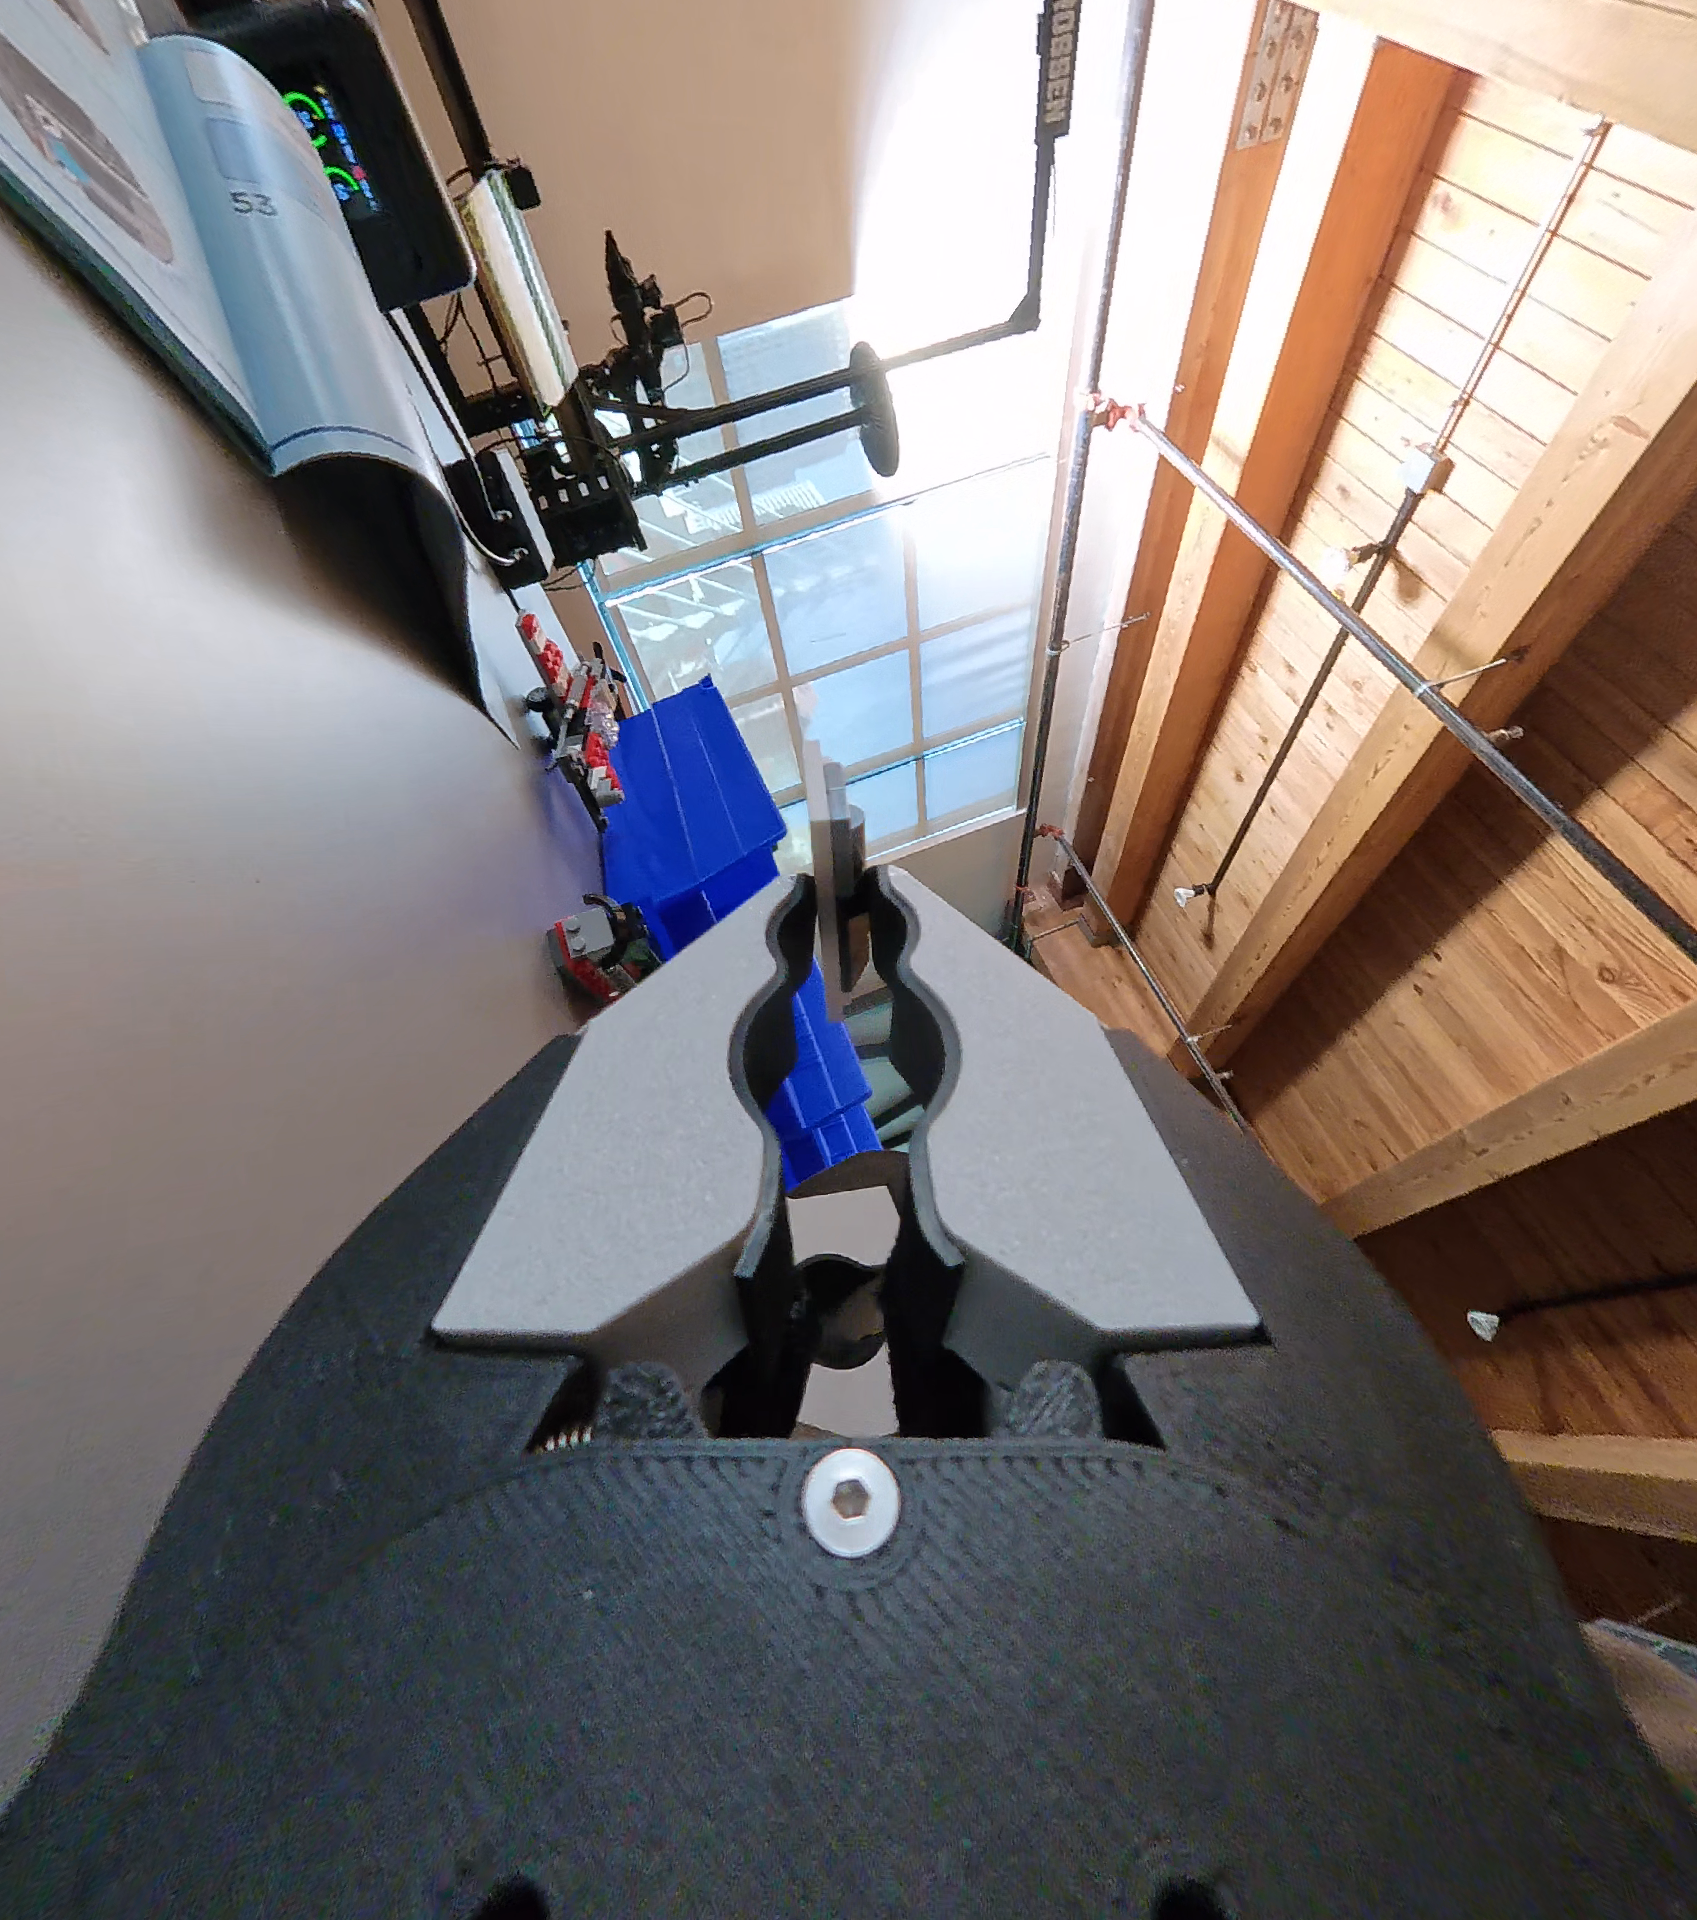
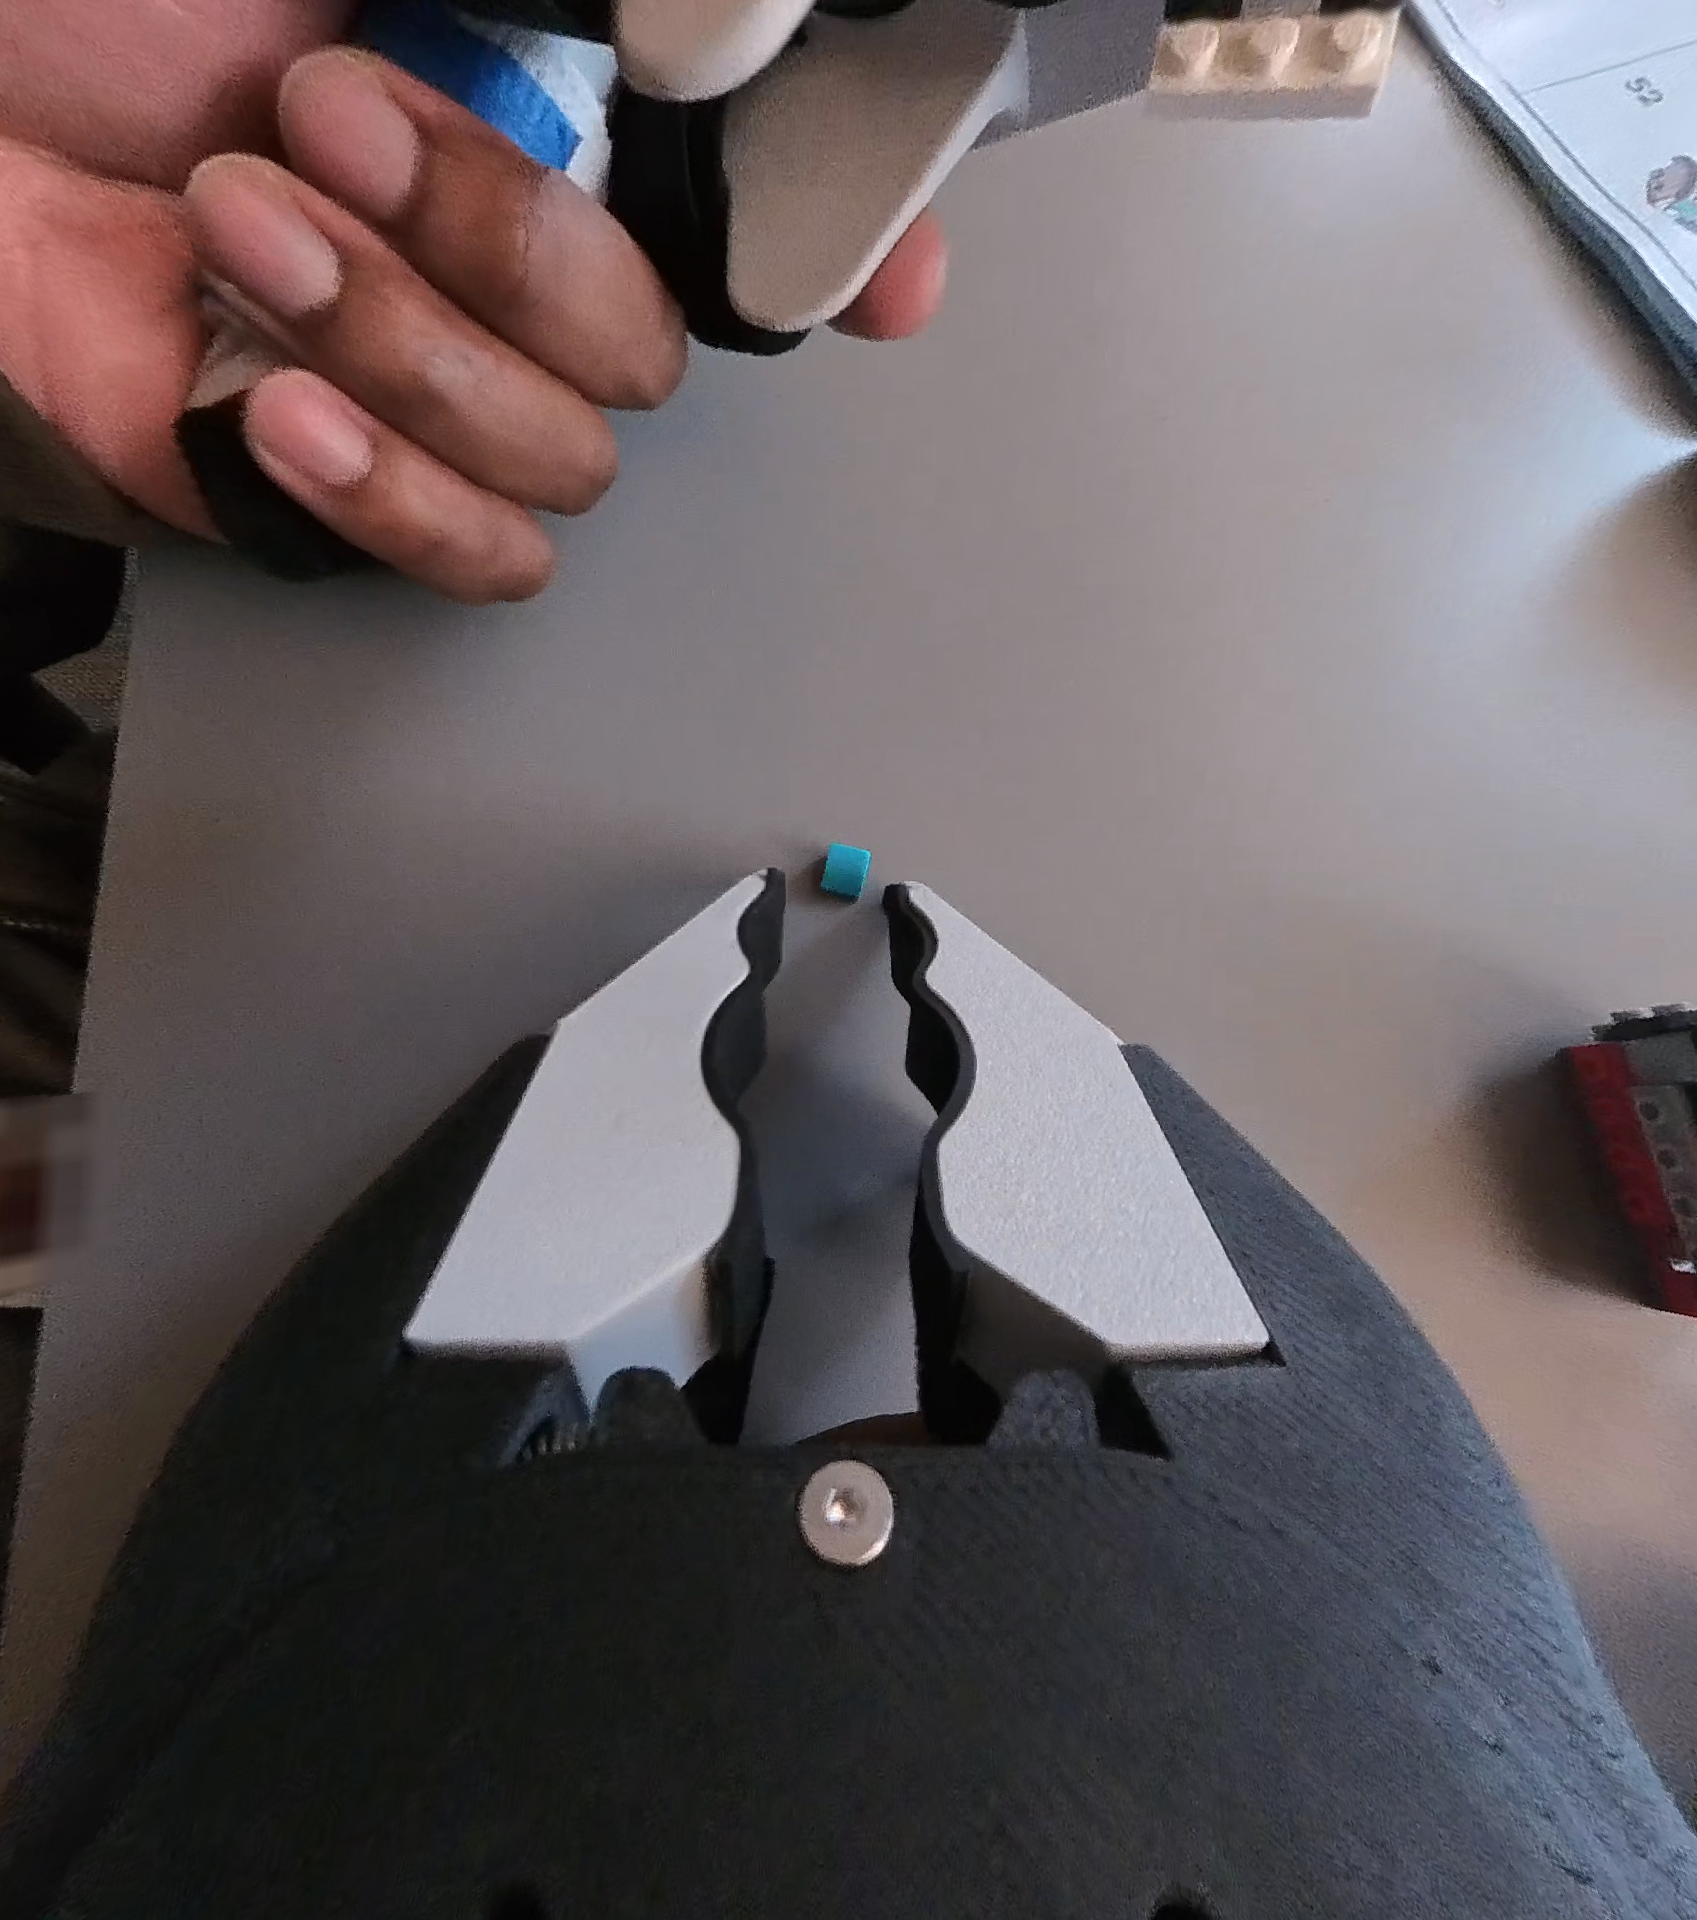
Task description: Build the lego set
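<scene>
Teal small plastic cube (image 2: 844, 871) on the grey bench (image 2: 1135, 675), at 12 o'clock just off the spread tips of the right tool (image 2: 831, 896), untouched | left tool (image 1: 839, 904) clamped on a thin grey plate assembly (image 1: 836, 831) | red-and-black brick model (image 2: 1696, 1164) at 3 o'clock | booklet (image 2: 1654, 208) at 1 o'clock.

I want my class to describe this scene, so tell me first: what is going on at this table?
A person works at a grey table with a hand-held gripper in each hand. The left hand-held gripper is shut on a flat grey brick piece, held up off the table. The right hand-held gripper is open, its tips low over the table on either side of a small teal piece, not touching it. An open instruction booklet, a partly built red and black brick model and blue bins lie around.
</scene>
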Motion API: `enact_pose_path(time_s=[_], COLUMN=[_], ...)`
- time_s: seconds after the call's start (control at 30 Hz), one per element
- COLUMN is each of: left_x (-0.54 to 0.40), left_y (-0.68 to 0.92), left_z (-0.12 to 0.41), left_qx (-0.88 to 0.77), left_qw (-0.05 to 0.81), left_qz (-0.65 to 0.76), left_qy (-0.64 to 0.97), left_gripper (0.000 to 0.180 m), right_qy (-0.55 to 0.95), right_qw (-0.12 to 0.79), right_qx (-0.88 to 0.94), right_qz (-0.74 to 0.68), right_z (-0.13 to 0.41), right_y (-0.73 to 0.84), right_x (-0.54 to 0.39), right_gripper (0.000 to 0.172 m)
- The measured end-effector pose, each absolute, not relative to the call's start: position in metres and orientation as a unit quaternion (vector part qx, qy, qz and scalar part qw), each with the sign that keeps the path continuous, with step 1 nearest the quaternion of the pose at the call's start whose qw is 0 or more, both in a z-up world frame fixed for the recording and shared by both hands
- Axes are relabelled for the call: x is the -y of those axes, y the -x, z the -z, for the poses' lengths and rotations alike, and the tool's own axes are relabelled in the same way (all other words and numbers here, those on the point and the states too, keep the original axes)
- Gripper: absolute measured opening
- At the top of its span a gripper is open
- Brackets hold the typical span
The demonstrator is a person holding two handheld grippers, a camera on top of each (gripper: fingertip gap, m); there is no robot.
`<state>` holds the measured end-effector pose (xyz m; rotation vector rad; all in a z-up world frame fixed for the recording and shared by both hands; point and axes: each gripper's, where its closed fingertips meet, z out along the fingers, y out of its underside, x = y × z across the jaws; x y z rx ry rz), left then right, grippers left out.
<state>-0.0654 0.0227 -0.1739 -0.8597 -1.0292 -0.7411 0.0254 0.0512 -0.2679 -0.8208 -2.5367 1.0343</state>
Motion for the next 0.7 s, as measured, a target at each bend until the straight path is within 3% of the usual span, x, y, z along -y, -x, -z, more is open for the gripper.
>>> enact_pose_path(time_s=[0.43,0.7], left_x=[-0.023,-0.025], left_y=[0.067,0.063], left_z=[0.177,0.180], left_qx=[0.476,0.489], left_qw=[0.715,0.707], left_qz=[0.336,0.346], left_qy=[0.386,0.377], left_gripper=[0.010,0.010], right_qy=[0.274,0.290], right_qw=[0.155,0.239], right_qx=[0.870,0.805], right_qz=[-0.378,-0.459], right_z=[0.261,0.209], right_y=[-0.019,0.011], right_x=[-0.046,-0.046], right_gripper=[0.009,0.009])
